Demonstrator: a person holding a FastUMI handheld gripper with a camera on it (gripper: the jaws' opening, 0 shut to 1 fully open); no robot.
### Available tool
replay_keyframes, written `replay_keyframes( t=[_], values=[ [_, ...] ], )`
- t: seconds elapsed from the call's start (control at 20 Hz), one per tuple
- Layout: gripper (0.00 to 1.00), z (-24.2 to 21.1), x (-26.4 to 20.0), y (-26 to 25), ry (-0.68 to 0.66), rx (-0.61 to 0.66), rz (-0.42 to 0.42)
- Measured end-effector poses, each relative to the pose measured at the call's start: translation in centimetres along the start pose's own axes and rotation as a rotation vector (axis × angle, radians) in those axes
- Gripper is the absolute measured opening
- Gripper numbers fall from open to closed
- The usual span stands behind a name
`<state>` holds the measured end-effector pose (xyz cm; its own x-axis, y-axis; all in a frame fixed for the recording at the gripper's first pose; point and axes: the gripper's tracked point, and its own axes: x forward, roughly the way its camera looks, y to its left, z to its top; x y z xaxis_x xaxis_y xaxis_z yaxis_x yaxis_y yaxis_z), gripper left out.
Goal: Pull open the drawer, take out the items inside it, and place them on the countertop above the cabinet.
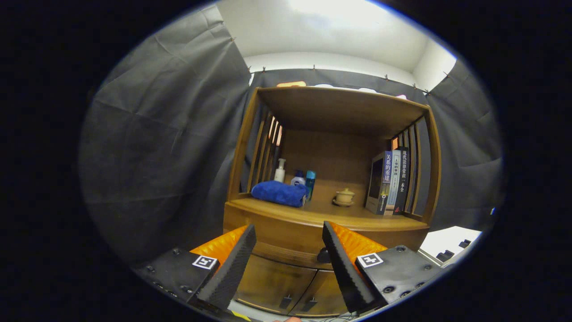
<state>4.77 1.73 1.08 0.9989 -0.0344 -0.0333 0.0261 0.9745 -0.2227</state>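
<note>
The gripper (288,264) faces the wooden cabinet (330,179) square on, its fingers (232,264) spread wide with nothing between them. The drawer (286,235) is the landmark here: it is the wide band of wood just below the worktop (313,214), it looks fully closed, and its front runs crosswise to the fingers, side to side. It lies straight ahead of the fingers and beyond their tips, so the gap between them frames its middle stretch. A small dark knob (322,256) sits at the lower edge of the drawer front, close against the inner face of the right-hand finger rather than centred in the gap; whether it touches that finger cannot be told. Below the drawer are two cabinet doors (286,286), each with a small handle. Above the drawer, on the worktop, rest a folded blue towel (279,193), some bottles (295,176) behind it, a small lidded cup (344,197) and a row of books (391,181). The items to be taken out are hidden inside the drawer. As a judgement, the coming move calls for shifting the fingers sideways toward the knob so that it falls between them before closing.
</note>
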Motion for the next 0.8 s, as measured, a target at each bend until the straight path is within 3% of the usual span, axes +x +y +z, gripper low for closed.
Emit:
replay_keyframes(
  t=[0.15, 0.3, 0.55, 0.8],
  values=[
    [0.98, -2.4, 3.0, -3.0, 0.077, 0.041, -0.101],
    [0.98, -6.1, 5.0, -5.0, 0.165, 0.013, -0.147],
    [0.98, -12.4, 6.4, -6.8, 0.309, 0.018, -0.180],
    [0.98, -12.6, 8.4, -5.8, 0.301, 0.053, -0.158]
  ],
)
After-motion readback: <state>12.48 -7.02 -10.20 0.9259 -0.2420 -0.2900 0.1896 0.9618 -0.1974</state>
